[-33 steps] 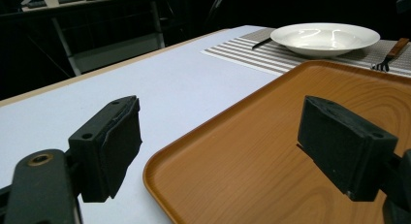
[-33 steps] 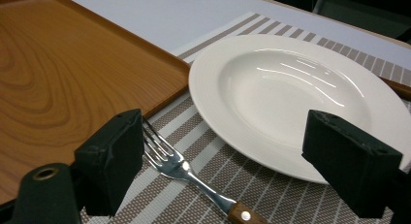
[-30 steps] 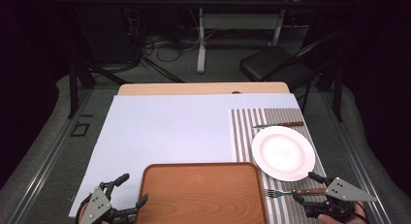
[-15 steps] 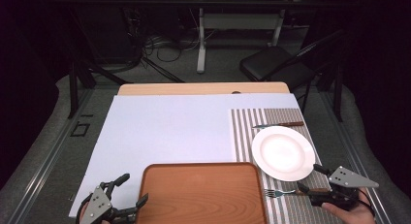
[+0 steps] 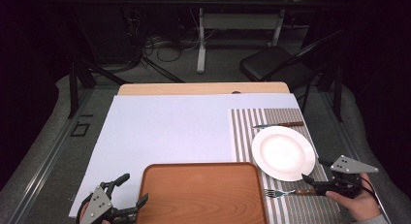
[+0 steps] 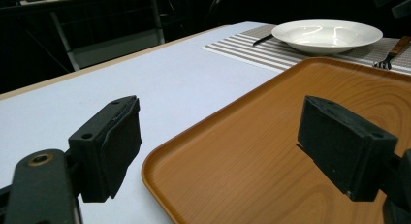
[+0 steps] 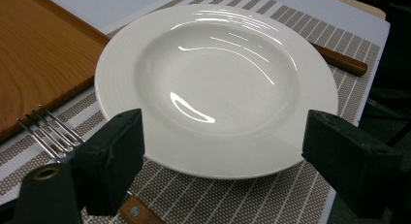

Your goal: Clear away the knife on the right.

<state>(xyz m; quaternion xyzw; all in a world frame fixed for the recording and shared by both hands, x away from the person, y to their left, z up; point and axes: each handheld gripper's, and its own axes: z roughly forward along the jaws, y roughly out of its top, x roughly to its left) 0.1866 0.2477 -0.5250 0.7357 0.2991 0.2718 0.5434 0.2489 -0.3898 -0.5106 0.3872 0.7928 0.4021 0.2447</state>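
A white plate [image 5: 283, 152] lies on a striped placemat [image 5: 245, 136] at the table's right. A fork [image 5: 286, 191] with a wooden handle rests on the mat in front of the plate, and a knife [image 5: 278, 124] lies behind it. My right gripper [image 5: 312, 169] hovers open at the plate's near right rim, with nothing held. In the right gripper view its open jaws frame the plate [image 7: 218, 78], with the fork [image 7: 46, 129] beside the left jaw. My left gripper [image 5: 133, 189] stands open at the near left corner of the brown tray [image 5: 201, 195]; its jaws straddle the tray's edge [image 6: 160, 161].
A pale sheet [image 5: 169, 132] covers most of the tabletop, with a wooden strip [image 5: 203, 88] along the far edge. Beyond the table stand a black folding chair [image 5: 271, 64] and a white bench frame [image 5: 201, 40], with cables on the floor.
My right gripper has drifted to the right and slightly farther from the near edge, ending beside the plate's near right rim. The fork stays on the mat. The left gripper has kept still.
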